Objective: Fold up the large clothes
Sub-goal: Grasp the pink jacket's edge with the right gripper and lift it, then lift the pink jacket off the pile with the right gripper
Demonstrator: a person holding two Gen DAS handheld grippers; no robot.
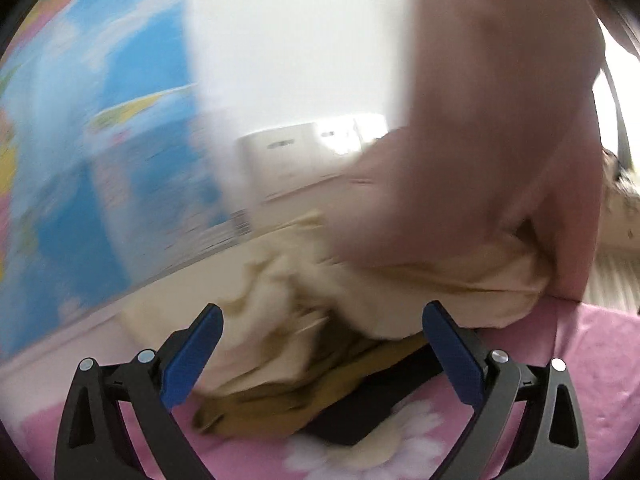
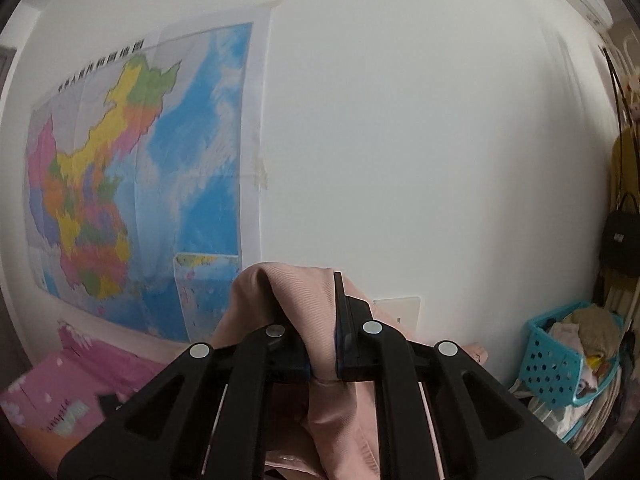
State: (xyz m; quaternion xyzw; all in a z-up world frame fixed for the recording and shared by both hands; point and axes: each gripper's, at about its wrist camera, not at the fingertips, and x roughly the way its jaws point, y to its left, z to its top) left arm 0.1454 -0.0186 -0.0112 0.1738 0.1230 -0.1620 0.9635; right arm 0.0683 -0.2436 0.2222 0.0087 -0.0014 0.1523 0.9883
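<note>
Beyond our right gripper (image 2: pixel 322 332) we face a white wall (image 2: pixel 420 140) with a large coloured map (image 2: pixel 136 184) pinned to it left of the fingers, a pale wall plate (image 2: pixel 400 310) just right of them, and far right a blue perforated basket (image 2: pixel 554 364) heaped with clothes under a hanging black bag (image 2: pixel 620 244). A pink bedsheet (image 2: pixel 80 376) shows low on the left. Our right fingers are pinched tight on a fold of the pink garment (image 2: pixel 308 308), which bunches up between them and spills down under the gripper. From the left wrist, the view is smeared by motion; the same pink garment (image 1: pixel 492 128) hangs as a broad curtain ahead and right of the fingers, hiding much of the room. Its ribbed cloth looks soft and creased. Our left gripper (image 1: pixel 322 344) stands wide apart, holding nothing. Between and just beyond its fingers lies a heap of cream fabric (image 1: pixel 304 300) over mustard cloth (image 1: pixel 280 400) and something black (image 1: pixel 360 408), perhaps more clothing, all on the pink flowered bedsheet (image 1: pixel 580 360). White drawers (image 1: pixel 288 160) stand against the far wall.
</note>
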